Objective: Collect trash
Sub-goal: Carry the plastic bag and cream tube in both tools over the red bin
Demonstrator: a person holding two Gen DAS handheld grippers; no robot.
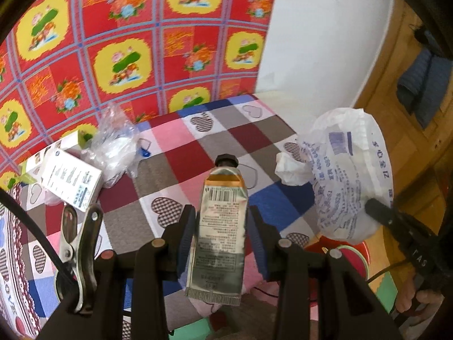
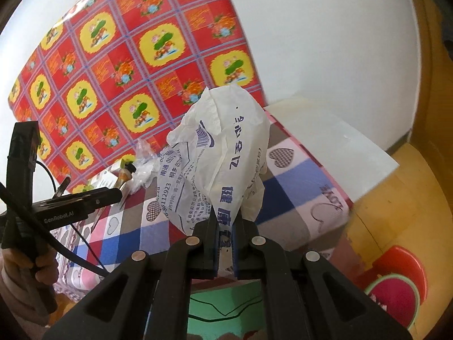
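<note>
A silver tube [image 1: 219, 228] with a black cap and a barcode label stands upright in my left gripper [image 1: 222, 218], which is shut on its body above the checked bed cover [image 1: 175, 153]. To its right hangs a white plastic bag [image 1: 346, 175] with blue print, held by the other gripper's black finger. In the right wrist view my right gripper [image 2: 225, 221] is shut on the lower fold of that white bag [image 2: 223, 155], which billows up above the fingers. The left gripper [image 2: 113, 194] and the tube [image 2: 124, 177] show at the left there.
A white box [image 1: 70, 180] and a crumpled clear plastic bag [image 1: 113, 144] lie at the back left of the bed, against a red and yellow flowered sheet [image 1: 127, 36]. A red stool [image 2: 402, 283] stands on the floor at the right. A wooden door [image 1: 396, 107] is behind.
</note>
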